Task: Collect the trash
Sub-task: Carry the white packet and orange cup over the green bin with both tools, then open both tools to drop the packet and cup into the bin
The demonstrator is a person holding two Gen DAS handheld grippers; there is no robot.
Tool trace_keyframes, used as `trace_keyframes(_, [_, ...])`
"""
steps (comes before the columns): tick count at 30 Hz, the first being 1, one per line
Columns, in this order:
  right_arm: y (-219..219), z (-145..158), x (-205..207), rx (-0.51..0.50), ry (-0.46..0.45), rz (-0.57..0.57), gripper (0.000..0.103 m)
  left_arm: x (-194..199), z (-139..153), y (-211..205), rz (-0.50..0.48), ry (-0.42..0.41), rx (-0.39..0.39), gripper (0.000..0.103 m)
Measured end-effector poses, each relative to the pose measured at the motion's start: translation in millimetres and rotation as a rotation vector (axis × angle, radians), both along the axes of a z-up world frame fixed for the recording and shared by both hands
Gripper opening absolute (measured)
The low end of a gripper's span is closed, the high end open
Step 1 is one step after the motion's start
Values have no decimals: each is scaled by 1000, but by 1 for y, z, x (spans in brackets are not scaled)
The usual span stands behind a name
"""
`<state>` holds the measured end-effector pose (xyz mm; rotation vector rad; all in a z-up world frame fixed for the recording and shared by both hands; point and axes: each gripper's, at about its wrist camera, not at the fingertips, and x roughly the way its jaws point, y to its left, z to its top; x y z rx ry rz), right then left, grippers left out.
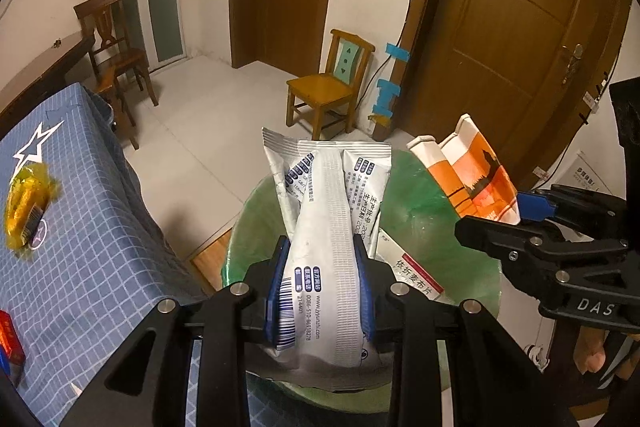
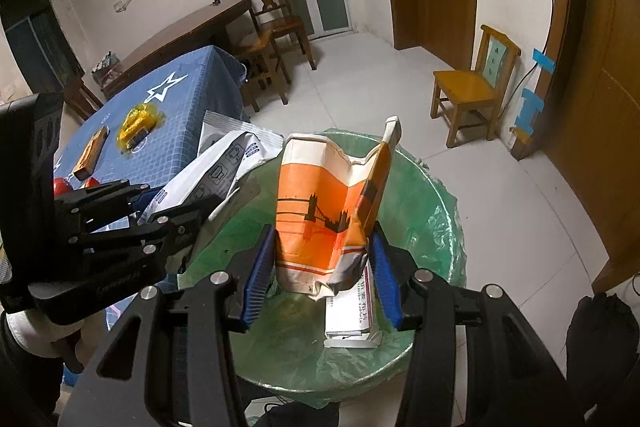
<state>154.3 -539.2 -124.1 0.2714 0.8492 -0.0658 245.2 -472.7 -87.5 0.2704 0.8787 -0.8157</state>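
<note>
My left gripper (image 1: pixel 322 287) is shut on a silver-white foil wrapper (image 1: pixel 328 227) and holds it over the bin with the green liner (image 1: pixel 420 195). My right gripper (image 2: pixel 324 267) is shut on a crushed orange paper cup (image 2: pixel 320 211), also above the bin (image 2: pixel 420 211). The cup shows in the left wrist view (image 1: pixel 476 179), the wrapper in the right wrist view (image 2: pixel 216 171). A white medicine box (image 2: pixel 352 311) lies inside the bin. A yellow wrapper (image 1: pixel 24 207) and a small orange box (image 2: pixel 91 151) lie on the blue tablecloth (image 1: pixel 88 227).
The blue-clothed table (image 2: pixel 188 107) stands left of the bin. A small yellow chair (image 1: pixel 324 91) stands against the far wall, a dark wooden chair (image 1: pixel 116 55) and table further left. A red box (image 1: pixel 10 343) sits at the table's near edge. Tiled floor surrounds the bin.
</note>
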Motion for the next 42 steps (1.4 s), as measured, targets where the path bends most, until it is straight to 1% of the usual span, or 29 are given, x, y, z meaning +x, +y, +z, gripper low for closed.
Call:
trace_keyframes(8, [-5, -5, 1, 10, 10, 3, 45, 14, -10, -2, 6, -2, 16, 32])
trace_keyframes(31, [-7, -10, -1, 15, 9, 2, 46, 7, -13, 1, 18, -15, 30, 32])
trace_keyframes(35, [-7, -9, -1, 17, 9, 2, 48, 6, -13, 2, 20, -19, 32, 32])
trace_keyframes(37, [-7, -10, -2, 21, 4, 2, 49, 6, -13, 1, 26, -22, 36, 35])
trace_keyframes(39, [-9, -9, -2, 26, -1, 0, 53, 8, -13, 5, 42, -23, 36, 53])
trace_keyframes(40, [-9, -8, -3, 25, -6, -3, 58, 8, -12, 5, 49, -25, 34, 56])
trace_keyframes(41, [-9, -7, -4, 26, -9, -4, 59, 9, -12, 7, 55, -29, 33, 61])
trace_keyframes(42, [-9, -6, -4, 27, -12, -4, 59, 10, -11, 9, 60, -31, 33, 61])
